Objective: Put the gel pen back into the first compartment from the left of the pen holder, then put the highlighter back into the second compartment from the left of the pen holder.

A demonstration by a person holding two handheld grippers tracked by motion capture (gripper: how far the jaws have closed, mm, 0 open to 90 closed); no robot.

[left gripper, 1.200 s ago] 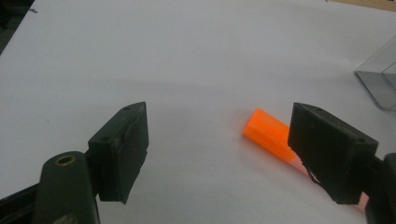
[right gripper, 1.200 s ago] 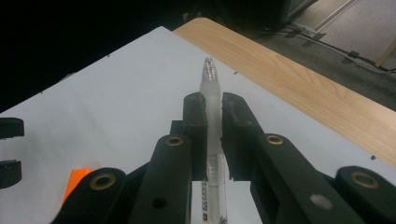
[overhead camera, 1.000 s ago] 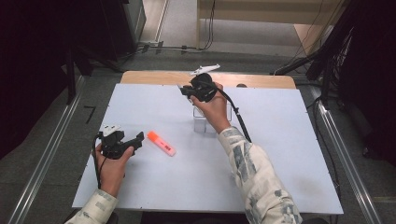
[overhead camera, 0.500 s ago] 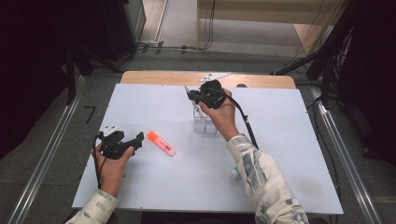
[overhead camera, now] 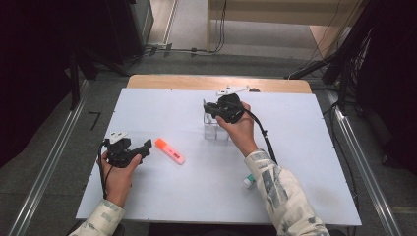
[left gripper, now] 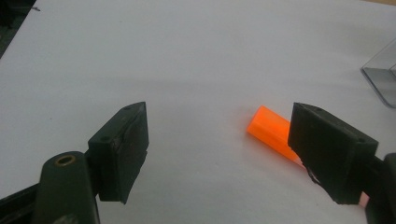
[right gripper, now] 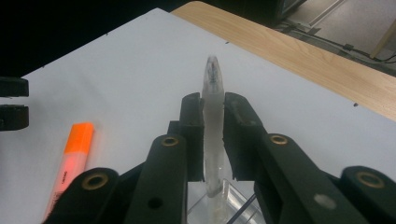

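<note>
- Over the clear holder (overhead camera: 215, 129) near the middle of the white table (overhead camera: 305, 162), the right gripper (overhead camera: 212, 108) is held with a translucent pen (right gripper: 213, 126) between its jaws; in the right gripper view the pen stands nearly upright, its lower end inside the holder's rim (right gripper: 233, 198).
- The jaws have just been opening a little, with the pen between them and the pads right against its barrel; whether they still press on it cannot be told.
- The release is judged the step in hand: the pen is best kept vertical and centred over the opening, so that it slides down rather than catching on the wall.
- The jaws should be widened slowly, and the gripper lifted straight up afterwards, so the light holder is not tipped.
- Near the left edge, the left gripper (overhead camera: 132, 151) is kept wide open and empty, just beside the orange highlighter (overhead camera: 169, 150) lying flat on the table.
- A second marker (overhead camera: 249, 180) lies by the right sleeve and should not be swept by the forearm.
</note>
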